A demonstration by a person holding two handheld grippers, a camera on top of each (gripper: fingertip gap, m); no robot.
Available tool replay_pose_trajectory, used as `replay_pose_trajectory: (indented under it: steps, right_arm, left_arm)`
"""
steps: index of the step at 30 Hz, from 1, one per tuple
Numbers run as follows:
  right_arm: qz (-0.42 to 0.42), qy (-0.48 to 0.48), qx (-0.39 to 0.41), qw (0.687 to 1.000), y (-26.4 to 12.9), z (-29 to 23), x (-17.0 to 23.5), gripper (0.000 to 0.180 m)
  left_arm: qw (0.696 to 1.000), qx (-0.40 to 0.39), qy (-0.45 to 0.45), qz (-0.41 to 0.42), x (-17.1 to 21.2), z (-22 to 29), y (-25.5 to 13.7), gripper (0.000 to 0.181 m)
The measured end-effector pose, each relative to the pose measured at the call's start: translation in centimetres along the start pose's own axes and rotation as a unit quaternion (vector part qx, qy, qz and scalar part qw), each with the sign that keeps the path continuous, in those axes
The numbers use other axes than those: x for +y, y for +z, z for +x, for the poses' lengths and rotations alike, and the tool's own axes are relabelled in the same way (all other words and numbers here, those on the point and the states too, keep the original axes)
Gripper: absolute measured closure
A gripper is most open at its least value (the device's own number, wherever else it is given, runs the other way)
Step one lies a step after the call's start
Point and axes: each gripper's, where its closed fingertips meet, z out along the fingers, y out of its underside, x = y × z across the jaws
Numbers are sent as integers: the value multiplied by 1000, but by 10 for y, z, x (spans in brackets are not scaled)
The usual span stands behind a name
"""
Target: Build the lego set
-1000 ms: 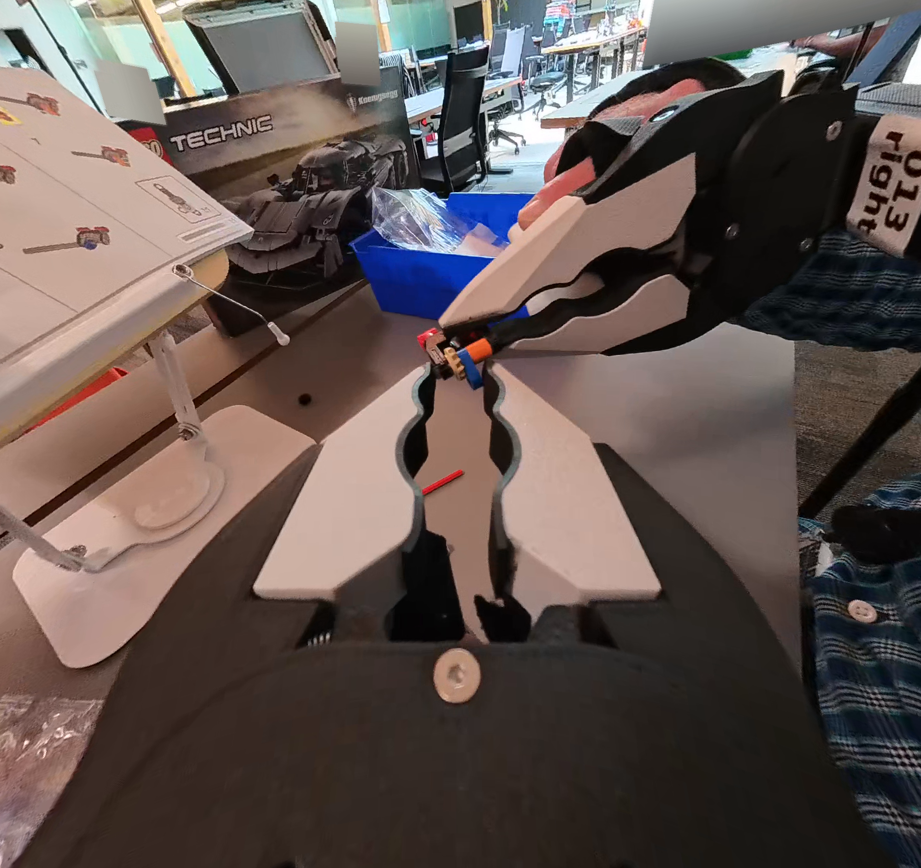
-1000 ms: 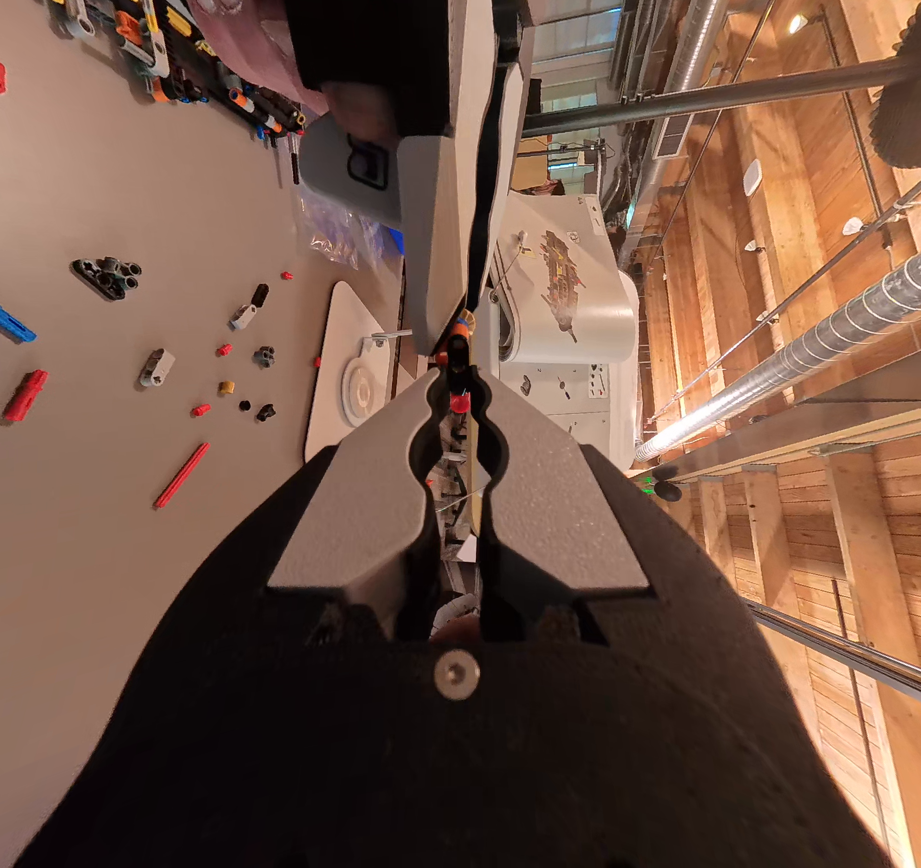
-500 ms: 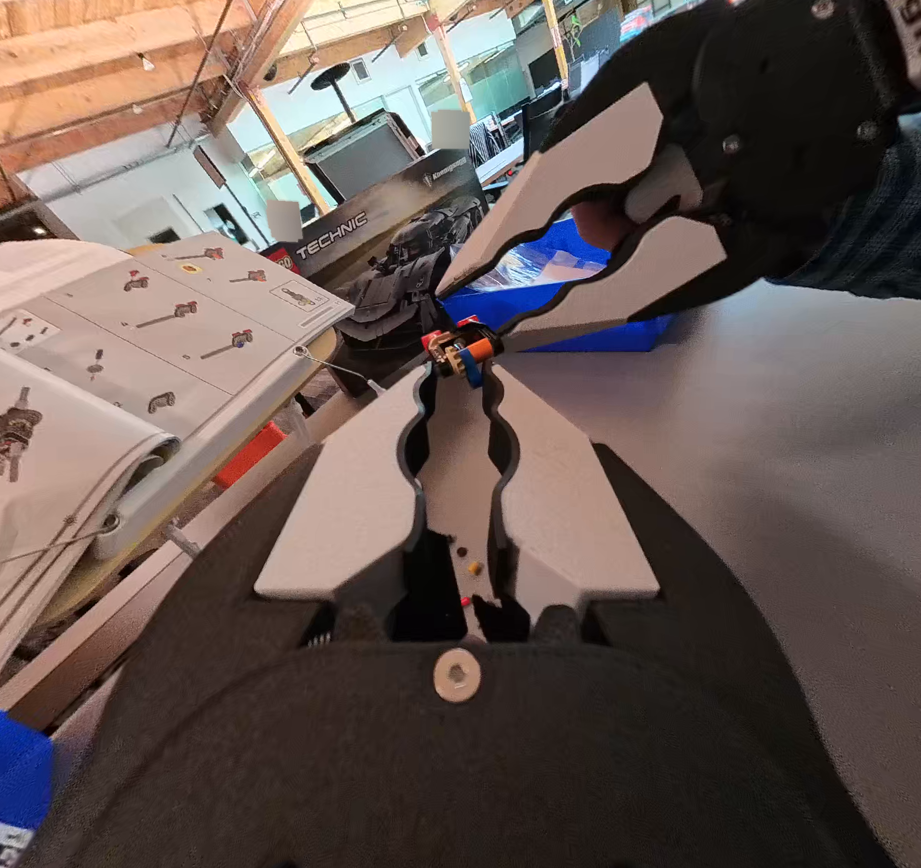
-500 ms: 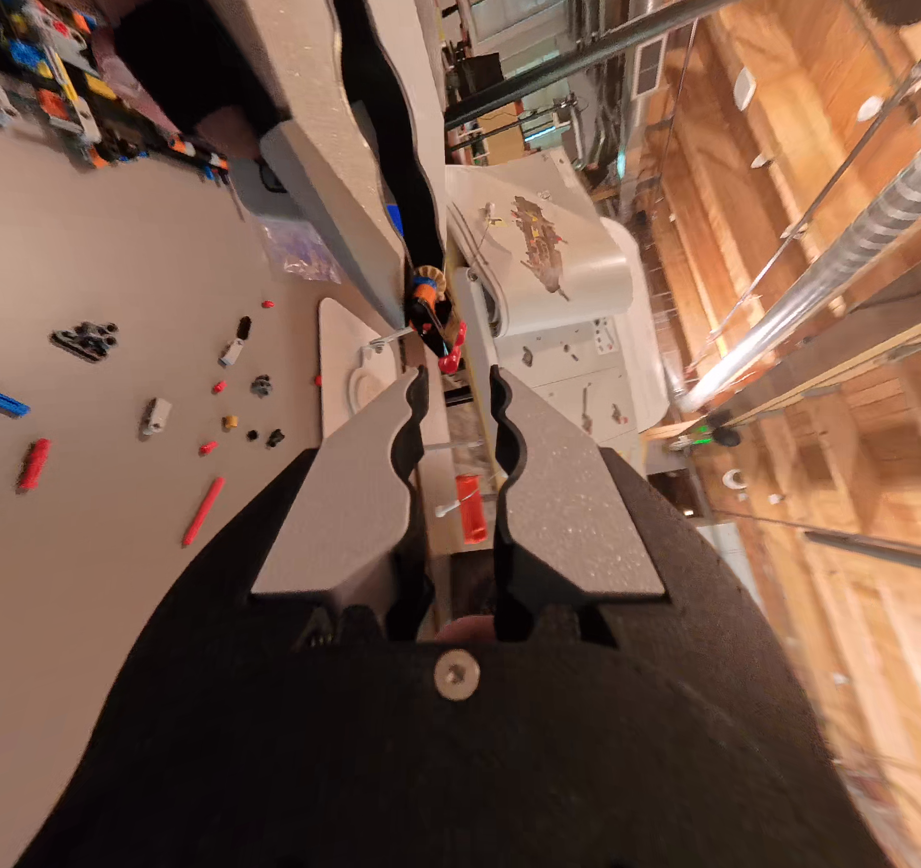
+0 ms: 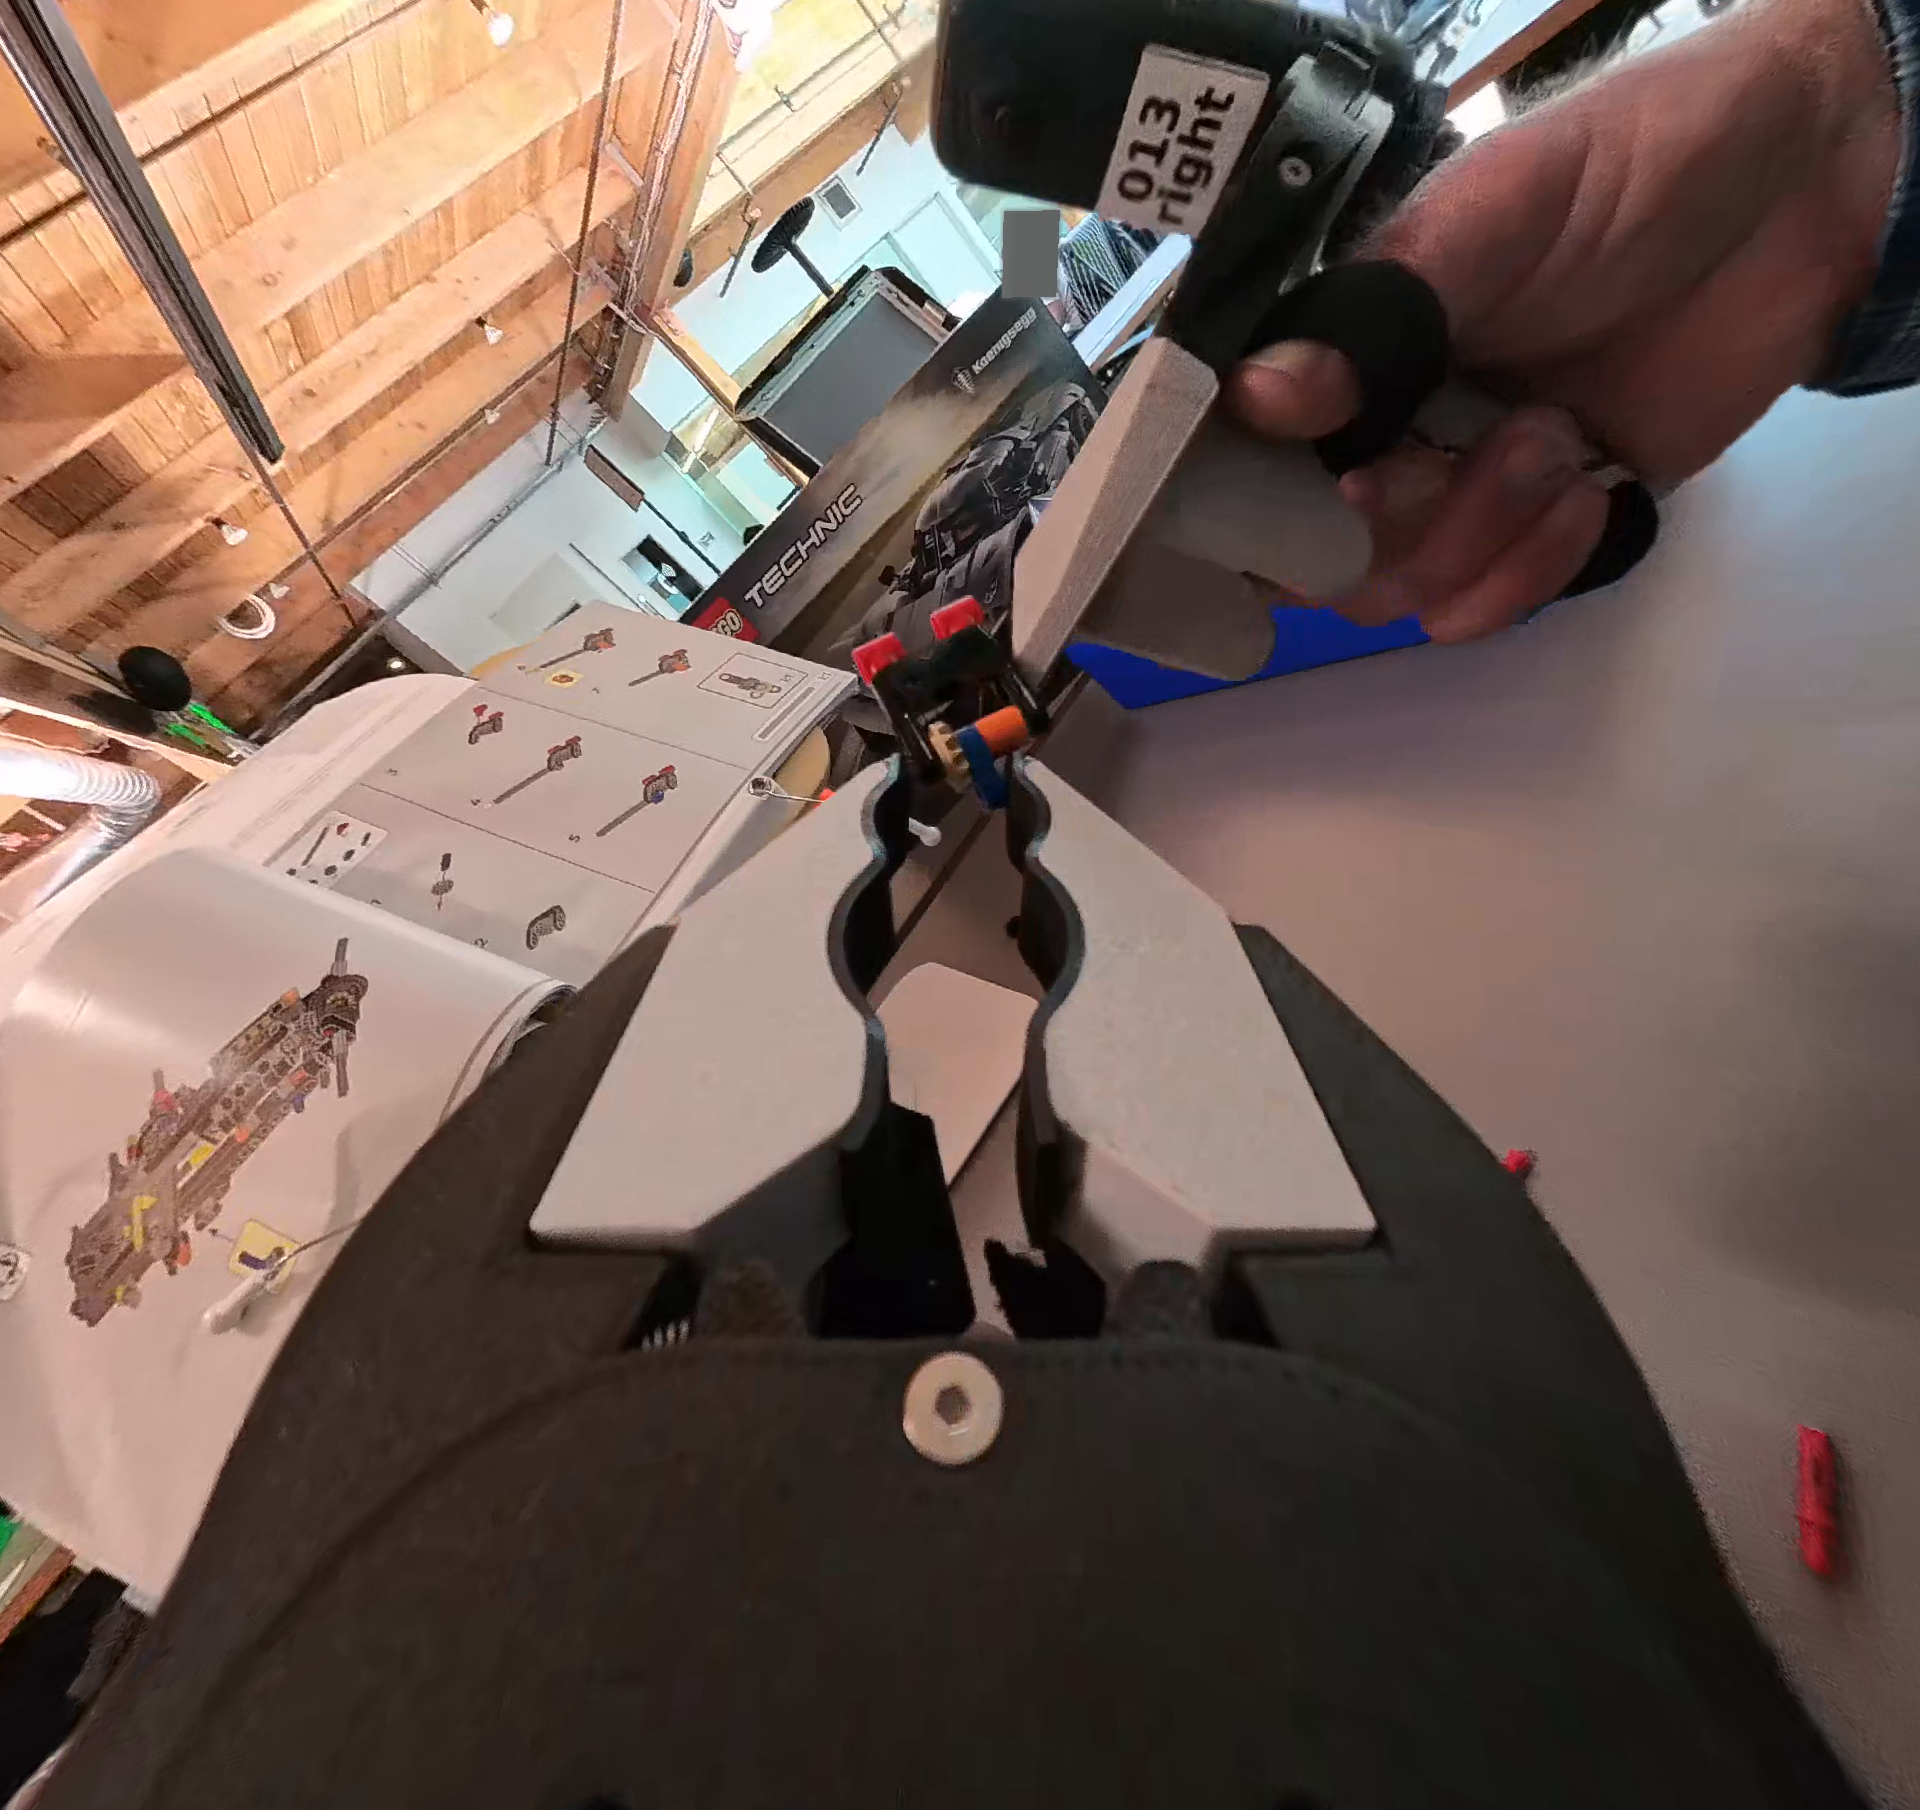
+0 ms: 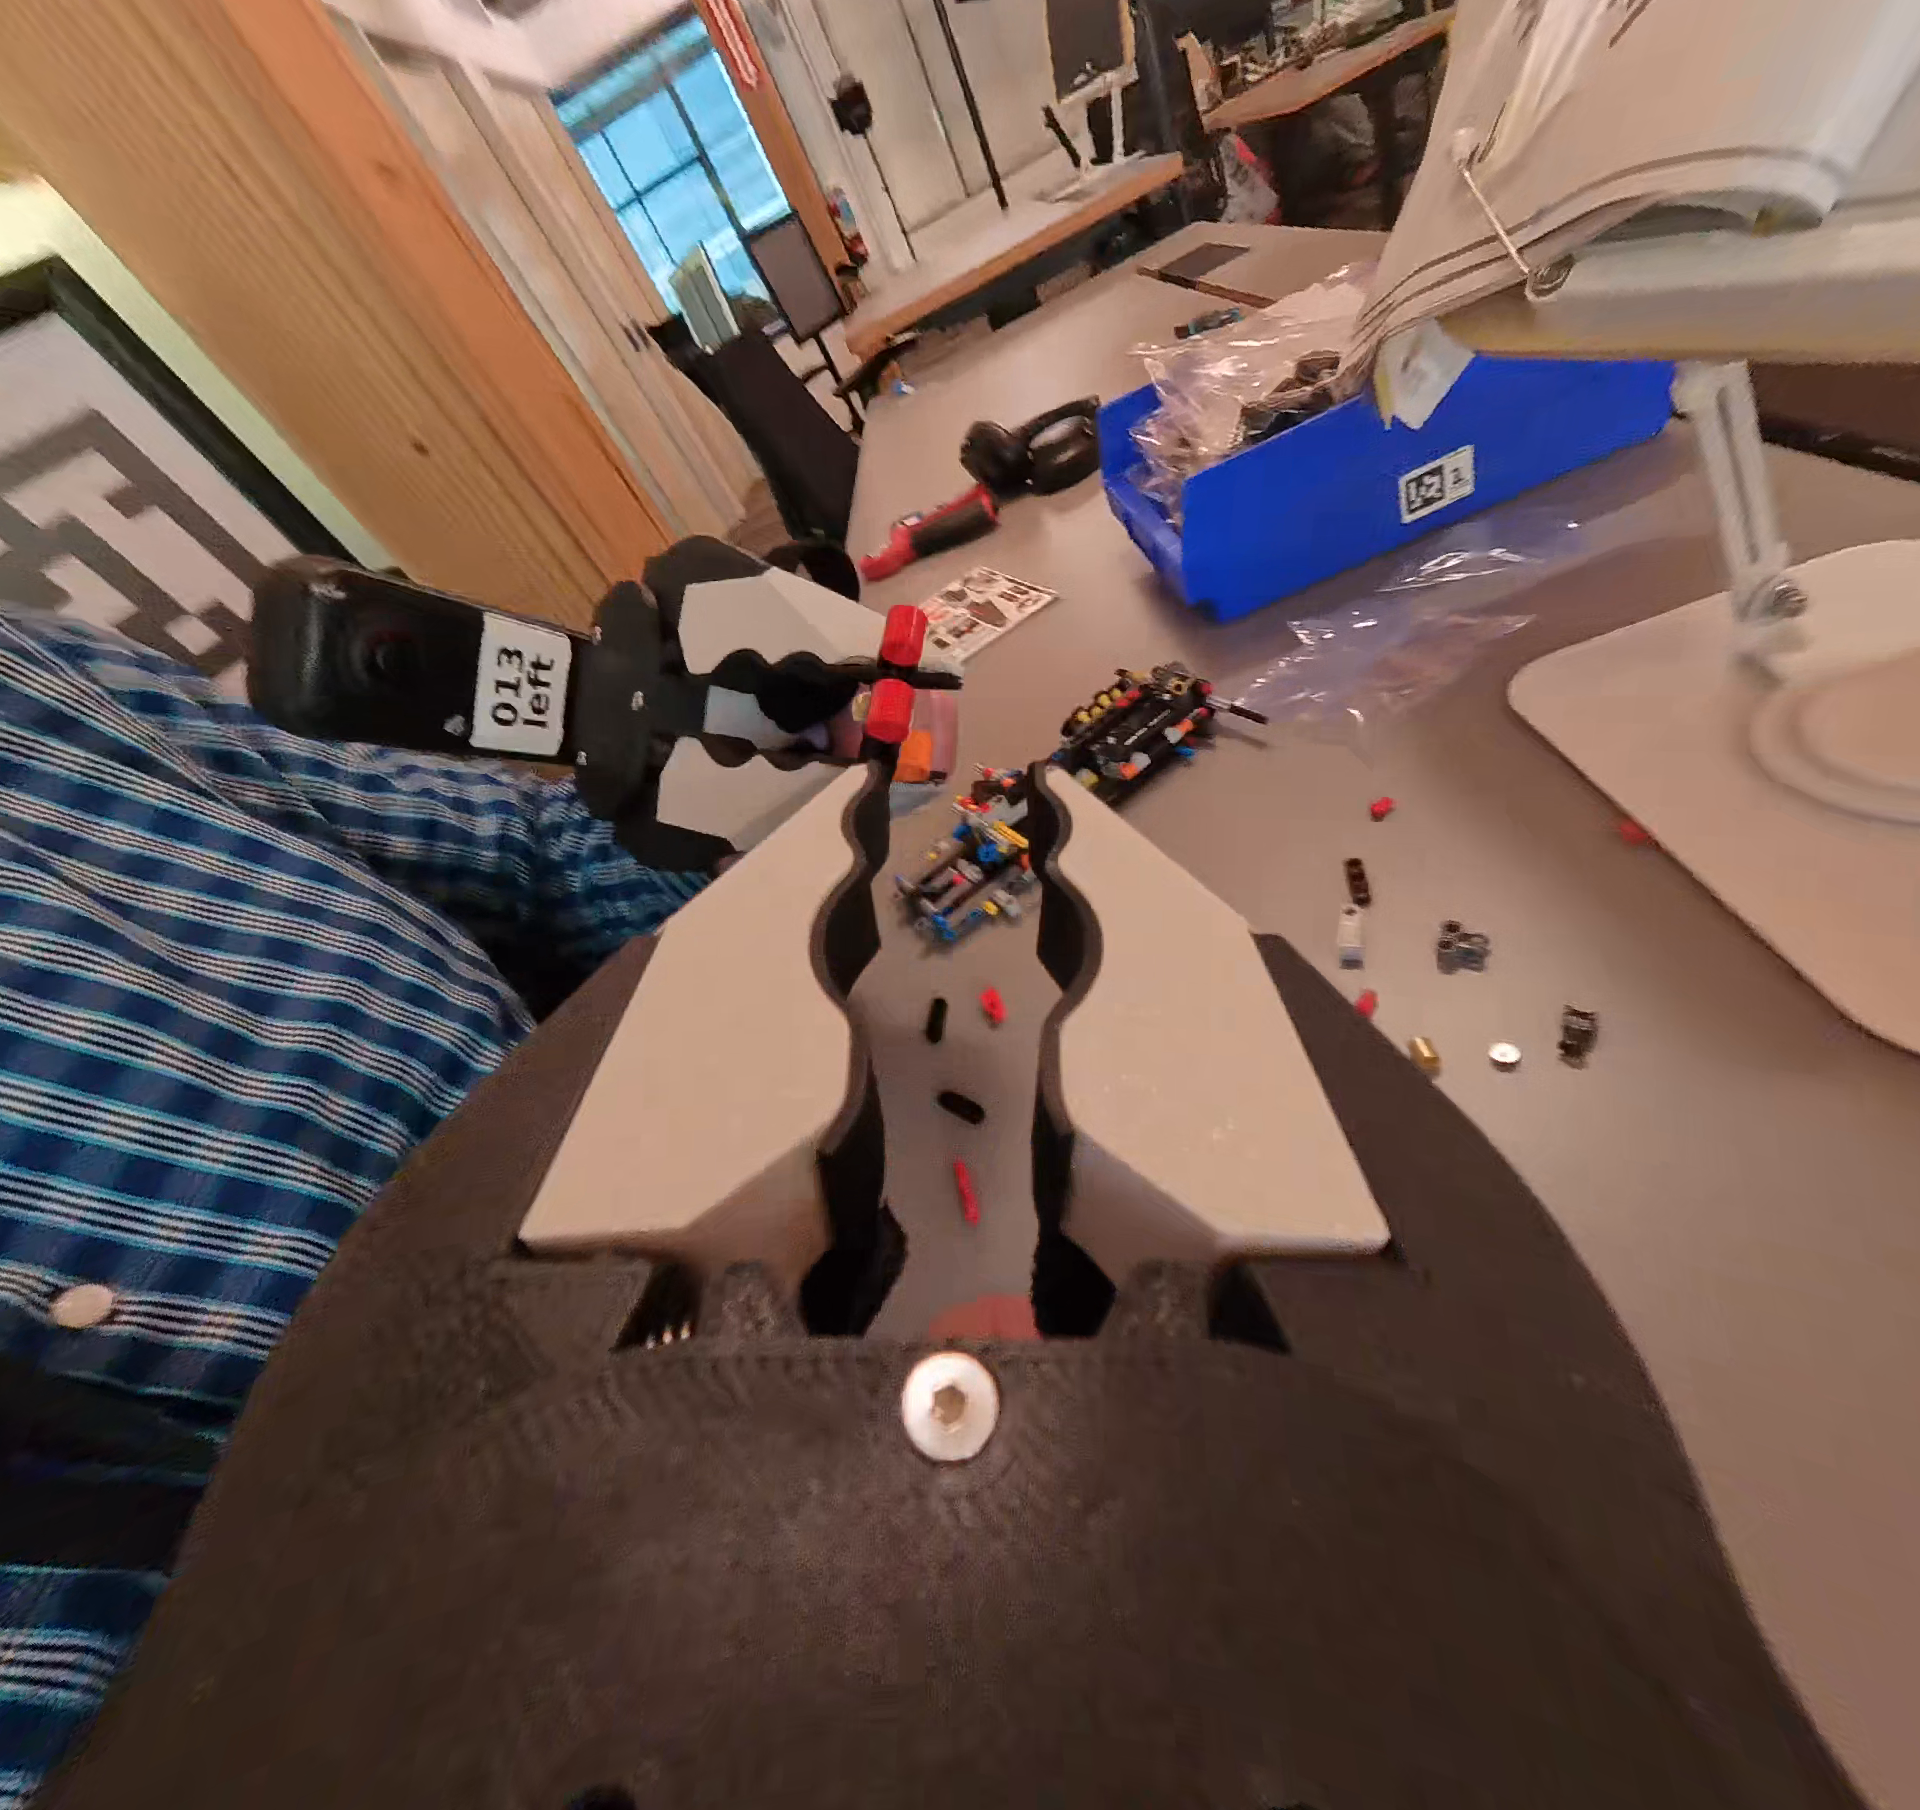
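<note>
My left gripper (image 5: 951,784) is shut on a small lego assembly (image 5: 951,711): black frame, two red caps, a tan gear, blue and orange parts. It holds it in the air at its fingertips. The right wrist view shows this gripper (image 6: 914,669) and the assembly (image 6: 894,669) at the left. My right gripper (image 6: 956,778) is open and empty, just right of the assembly. In the left wrist view it (image 5: 1039,638) stands edge-on, its tip close beside the assembly. Two partly built chassis sections (image 6: 1138,721) (image 6: 966,867) lie on the table beyond.
An open instruction booklet (image 5: 416,825) rests on a white stand (image 6: 1766,773). The set's box (image 5: 914,503) stands behind. A blue bin (image 6: 1351,493) holds plastic bags. Several loose pieces (image 6: 1351,929) and a red pin (image 5: 1816,1511) lie on the table. Headphones (image 6: 1029,451) lie farther off. Less than 4 cm separates the two grippers' tips.
My right gripper let go of the assembly, opened and swung round to face the table. My left gripper kept hold and tilted upward.
</note>
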Motion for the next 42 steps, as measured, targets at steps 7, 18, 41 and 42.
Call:
replay_pose_trajectory:
  steps: [7, 18, 41, 42]
  right_arm:
    - [25, 40, -38, 998, -3, -1, -2, 154]
    - [37, -12, -10, 999, 1, -5, -9, 175]
    - [69, 11, 0, 998, -10, 12, -17, 176]
    - [70, 14, -1, 997, -11, 12, -18, 176]
  left_arm:
    - [1000, -3, 18, 3, 6, -8, 5, 166]
    - [999, 9, 32, -13, 32, -15, 21, 165]
    - [934, 187, -304, 18, 30, -2, 29, 144]
    - [932, 190, -307, 19, 29, -2, 29, 144]
